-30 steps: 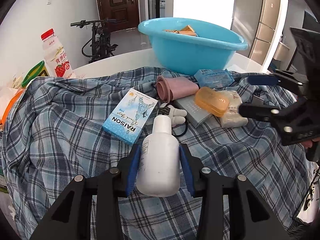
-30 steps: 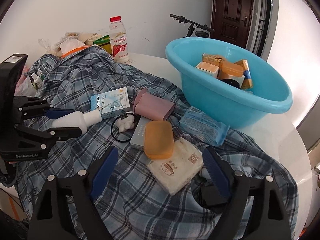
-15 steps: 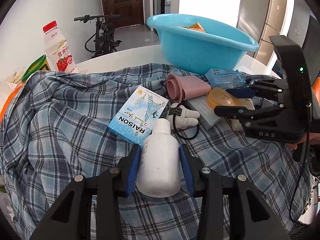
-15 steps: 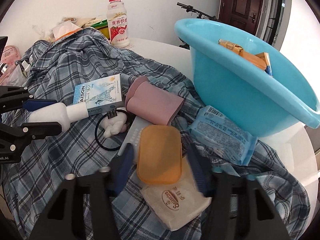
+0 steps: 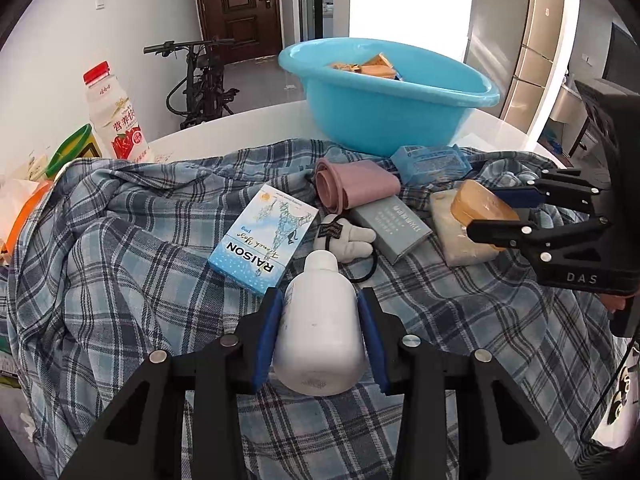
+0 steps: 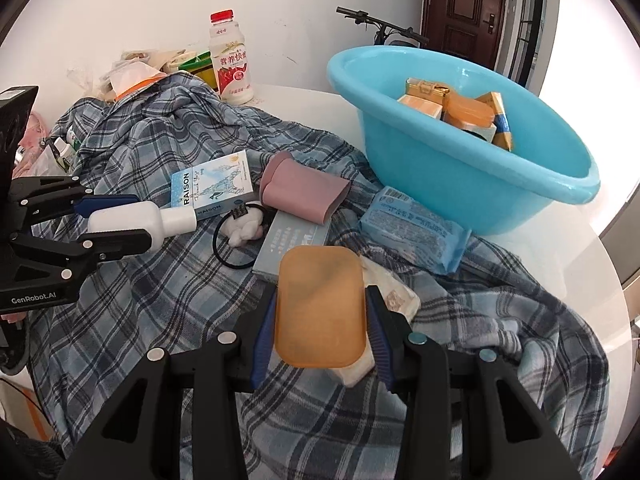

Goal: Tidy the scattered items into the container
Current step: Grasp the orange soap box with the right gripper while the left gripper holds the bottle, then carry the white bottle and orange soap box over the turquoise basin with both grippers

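Left wrist view: the left gripper [image 5: 320,328] was clenched on a white plastic bottle [image 5: 318,328], both blue pads pressed against its sides and its capped neck pointing away from the camera. Below lay a blue plaid shirt [image 5: 132,264] spread over a white round table [image 5: 248,120]. On the shirt lay a light-blue RAISON box [image 5: 266,238], a white plush hair tie [image 5: 348,236], a rolled pink cloth [image 5: 354,190], a grey flat box [image 5: 394,228] and a blue wipes packet [image 5: 430,162]. The light-blue basin [image 5: 388,100], already containing several orange and gold packages, stood on the table beyond the shirt. At the right, the right gripper [image 5: 500,216] grasped an orange soap case [image 5: 482,210] above a beige packet [image 5: 456,232].

Right wrist view: the right gripper [image 6: 320,320] was clenched on the orange soap case [image 6: 320,306], which was held flat just over the beige packet [image 6: 390,302]. The basin [image 6: 480,184] stood ahead to the right, with the wipes packet [image 6: 414,226] against its base. At the left, the left gripper [image 6: 116,220] held the white bottle [image 6: 132,220] level, beside the RAISON box [image 6: 214,186]. A red-capped drink bottle [image 6: 232,64] stood upright near the wall.
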`<action>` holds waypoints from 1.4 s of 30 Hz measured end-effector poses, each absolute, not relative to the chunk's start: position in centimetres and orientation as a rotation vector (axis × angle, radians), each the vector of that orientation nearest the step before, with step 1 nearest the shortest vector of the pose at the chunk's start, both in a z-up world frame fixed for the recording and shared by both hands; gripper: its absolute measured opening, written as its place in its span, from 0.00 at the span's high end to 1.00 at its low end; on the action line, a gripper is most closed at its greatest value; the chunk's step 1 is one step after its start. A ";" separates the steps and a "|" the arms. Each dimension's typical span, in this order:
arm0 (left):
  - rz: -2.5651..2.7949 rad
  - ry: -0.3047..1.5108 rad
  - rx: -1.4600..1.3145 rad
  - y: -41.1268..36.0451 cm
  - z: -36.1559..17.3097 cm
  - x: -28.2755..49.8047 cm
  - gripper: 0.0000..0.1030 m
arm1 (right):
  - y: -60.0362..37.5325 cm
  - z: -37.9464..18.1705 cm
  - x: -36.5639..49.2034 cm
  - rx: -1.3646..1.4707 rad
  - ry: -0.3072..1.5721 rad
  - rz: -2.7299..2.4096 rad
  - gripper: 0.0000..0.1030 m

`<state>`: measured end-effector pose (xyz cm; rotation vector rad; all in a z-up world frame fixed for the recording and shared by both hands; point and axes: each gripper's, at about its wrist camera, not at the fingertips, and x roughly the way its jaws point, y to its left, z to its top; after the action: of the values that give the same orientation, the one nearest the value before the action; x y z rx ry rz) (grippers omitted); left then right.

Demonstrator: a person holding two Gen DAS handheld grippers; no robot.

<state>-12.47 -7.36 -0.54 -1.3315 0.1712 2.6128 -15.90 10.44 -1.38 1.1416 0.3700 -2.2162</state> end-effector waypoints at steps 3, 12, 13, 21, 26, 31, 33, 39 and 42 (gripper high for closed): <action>2.613 0.183 -1.323 -6.9 -0.2 -11.9 0.60 | 11.0 -1.3 -14.8 1.144 0.378 -2.222 0.60; 2.631 0.195 -1.263 -5.7 2.2 -10.1 0.60 | 13.3 -0.2 -12.9 1.132 0.342 -2.257 0.60; 2.635 0.204 -1.256 -5.6 2.4 -10.0 0.60 | 13.5 0.0 -12.8 1.125 0.338 -2.264 0.60; 2.637 0.235 -1.234 -4.2 3.5 -9.4 0.60 | 15.2 1.8 -11.6 1.085 0.313 -2.298 0.60; 2.621 0.244 -1.234 -3.1 3.5 -9.1 0.60 | 16.2 2.0 -11.0 1.080 0.308 -2.309 0.60; 2.604 0.261 -1.229 -1.8 3.5 -8.9 0.60 | 17.2 1.8 -10.7 1.086 0.298 -2.321 0.60; 2.599 0.265 -1.226 -1.4 3.5 -8.9 0.60 | 17.7 1.9 -10.6 1.085 0.291 -2.327 0.60; 2.614 0.289 -1.197 -0.3 4.0 -9.2 0.60 | 18.7 2.1 -10.8 1.080 0.272 -2.338 0.60; 2.611 0.287 -1.185 -0.1 4.7 -9.6 0.60 | 18.9 2.5 -11.1 1.074 0.258 -2.339 0.60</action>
<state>-9.60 -0.10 4.67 -1.1853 0.2873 2.6113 -11.06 18.92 2.51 1.0738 0.2582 -2.3394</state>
